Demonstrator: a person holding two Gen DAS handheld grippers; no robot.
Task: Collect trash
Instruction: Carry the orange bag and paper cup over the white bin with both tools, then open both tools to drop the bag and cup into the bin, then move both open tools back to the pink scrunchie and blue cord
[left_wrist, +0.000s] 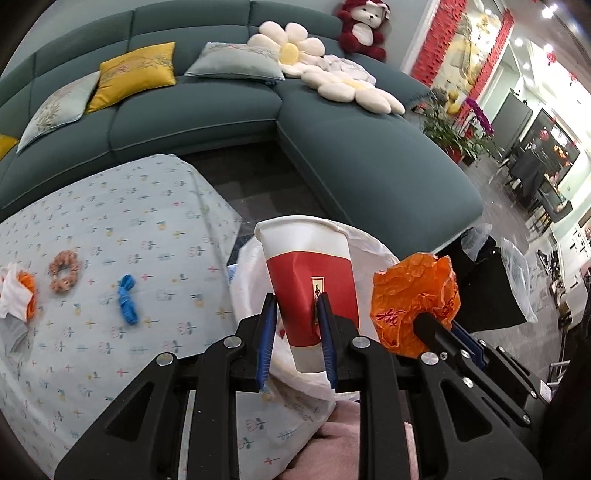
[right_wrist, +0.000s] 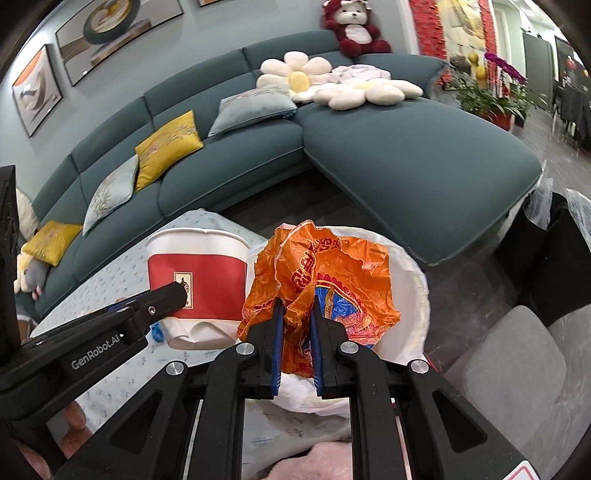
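My left gripper (left_wrist: 297, 308) is shut on a dented red-and-white paper cup (left_wrist: 308, 273), held above a bin lined with a white bag (left_wrist: 369, 247). My right gripper (right_wrist: 297, 304) is shut on a crumpled orange plastic bag (right_wrist: 325, 273), held over the same white-lined bin (right_wrist: 413, 295). The cup (right_wrist: 197, 280) shows to the left in the right wrist view, with the left gripper's finger (right_wrist: 166, 299) in front of it. The orange bag (left_wrist: 413, 299) shows to the right of the cup in the left wrist view.
A table with a pale blue patterned cloth (left_wrist: 110, 229) holds an orange scrunchie (left_wrist: 64, 271), a blue cord bundle (left_wrist: 127, 299) and a white-and-orange wad (left_wrist: 16, 291) at the left edge. A teal sofa (left_wrist: 351, 162) stands behind. A black bin (left_wrist: 487, 291) stands on the floor at right.
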